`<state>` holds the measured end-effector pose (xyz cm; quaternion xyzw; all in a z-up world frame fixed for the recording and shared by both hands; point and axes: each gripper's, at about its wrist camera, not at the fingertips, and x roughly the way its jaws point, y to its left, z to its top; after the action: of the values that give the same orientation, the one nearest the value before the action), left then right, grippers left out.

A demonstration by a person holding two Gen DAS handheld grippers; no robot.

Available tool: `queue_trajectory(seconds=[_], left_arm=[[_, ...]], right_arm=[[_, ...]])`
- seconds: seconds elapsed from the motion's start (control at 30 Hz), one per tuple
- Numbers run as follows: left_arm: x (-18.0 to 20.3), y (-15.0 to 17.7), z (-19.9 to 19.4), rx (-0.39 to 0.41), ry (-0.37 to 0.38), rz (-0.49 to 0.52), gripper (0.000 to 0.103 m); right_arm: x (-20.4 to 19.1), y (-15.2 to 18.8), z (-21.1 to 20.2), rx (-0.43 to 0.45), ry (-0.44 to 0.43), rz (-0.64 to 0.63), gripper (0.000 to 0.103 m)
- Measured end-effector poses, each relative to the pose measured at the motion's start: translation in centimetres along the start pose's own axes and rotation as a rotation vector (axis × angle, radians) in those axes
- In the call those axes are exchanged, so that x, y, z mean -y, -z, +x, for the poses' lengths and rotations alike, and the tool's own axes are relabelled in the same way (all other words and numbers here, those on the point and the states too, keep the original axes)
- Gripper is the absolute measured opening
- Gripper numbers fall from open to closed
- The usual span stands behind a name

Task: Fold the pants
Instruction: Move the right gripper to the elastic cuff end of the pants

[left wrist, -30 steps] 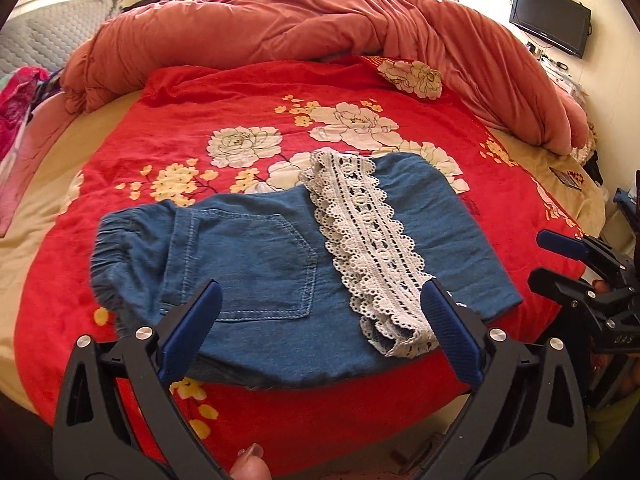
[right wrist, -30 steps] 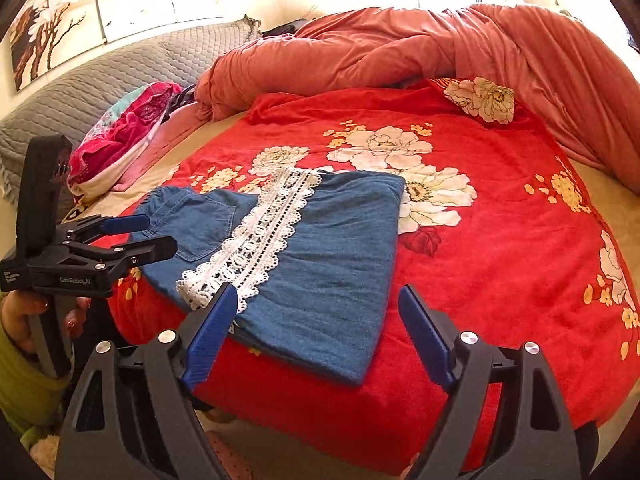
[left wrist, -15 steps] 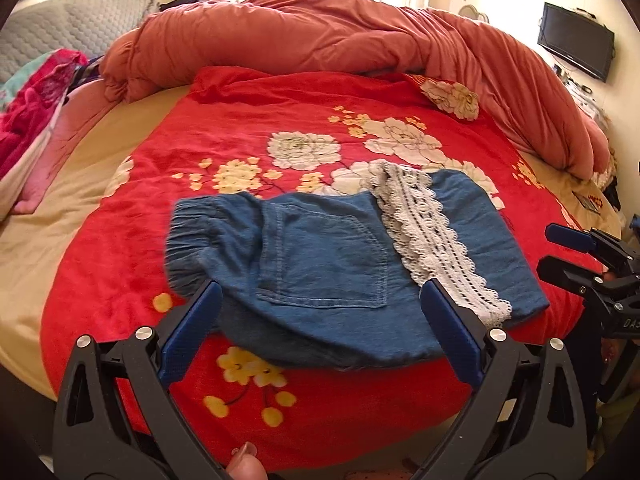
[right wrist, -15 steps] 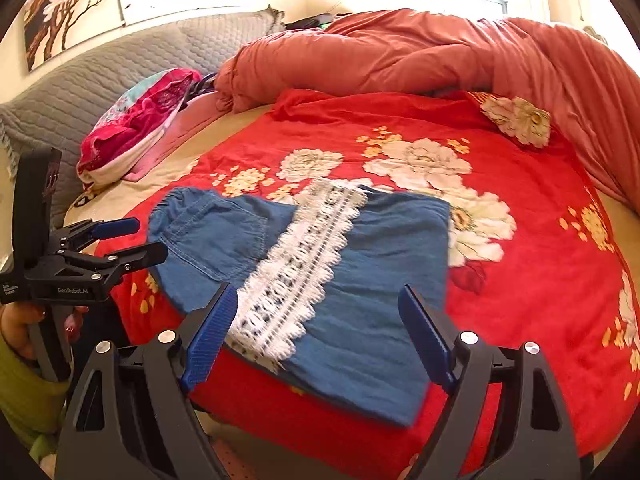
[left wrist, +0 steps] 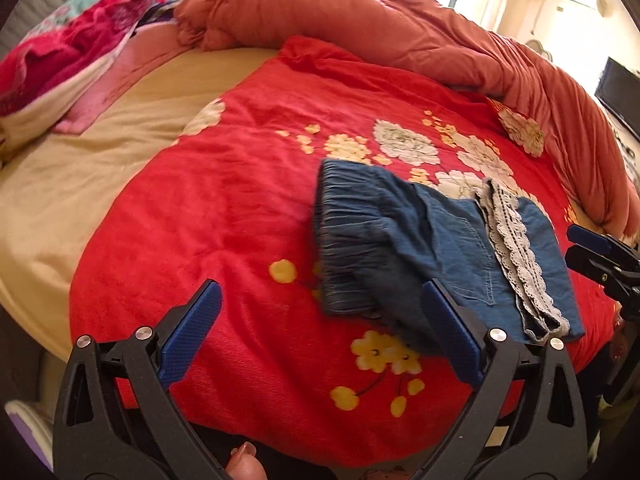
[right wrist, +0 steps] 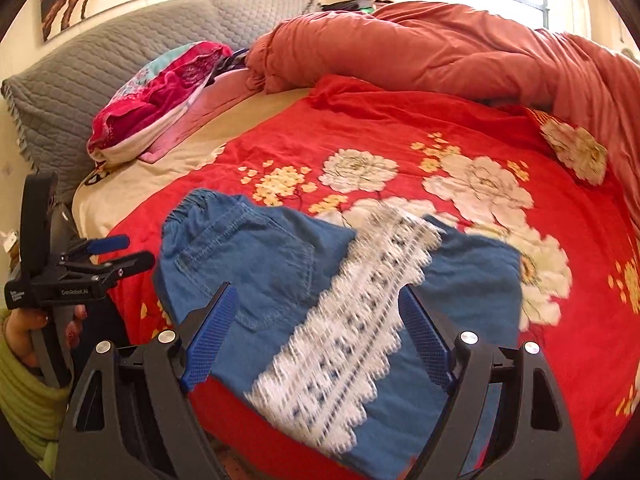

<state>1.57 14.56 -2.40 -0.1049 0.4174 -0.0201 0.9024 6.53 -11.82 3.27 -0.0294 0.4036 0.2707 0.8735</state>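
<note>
Folded blue denim pants (left wrist: 400, 248) lie near the front edge of the bed, elastic waistband (left wrist: 348, 240) to the left, a white lace strip (left wrist: 516, 248) across them. My left gripper (left wrist: 320, 336) is open over bare red blanket, left of the waistband; its right finger overlaps the pants' near corner in the picture. The right gripper (left wrist: 596, 252) shows at the right edge. In the right wrist view my right gripper (right wrist: 318, 336) is open, low over the pants (right wrist: 260, 264) and lace strip (right wrist: 352, 320). The left gripper (right wrist: 108, 254) hangs at the left, open, in a hand.
A red floral blanket (left wrist: 224, 200) covers the round bed over a beige sheet (left wrist: 80, 160). A bunched orange duvet (right wrist: 440, 52) lies along the back. Pink bedding (right wrist: 160, 96) rests against the grey quilted headboard (right wrist: 100, 72). A TV (left wrist: 620, 92) hangs far right.
Both grippers have swung to the left. The pants slid to the right in the left wrist view and now fill the middle of the right wrist view. Both stay open.
</note>
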Motion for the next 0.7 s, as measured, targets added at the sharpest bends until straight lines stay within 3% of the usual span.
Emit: queue_trajectory(seconds=[0.3,0.7], left_arm=[[0.1,0.1,0.9,-0.031,0.096,-0.061,0.093],[1.1,0.9,4.3,-0.099,0.104,-0.069,0.093]], right_arm=[[-1.8,-4.2,3.9,-0.051,-0.081,-0.063,0.082],[-6.4,-7.5,9.7,-0.172,-0.208,-0.185,0.082]])
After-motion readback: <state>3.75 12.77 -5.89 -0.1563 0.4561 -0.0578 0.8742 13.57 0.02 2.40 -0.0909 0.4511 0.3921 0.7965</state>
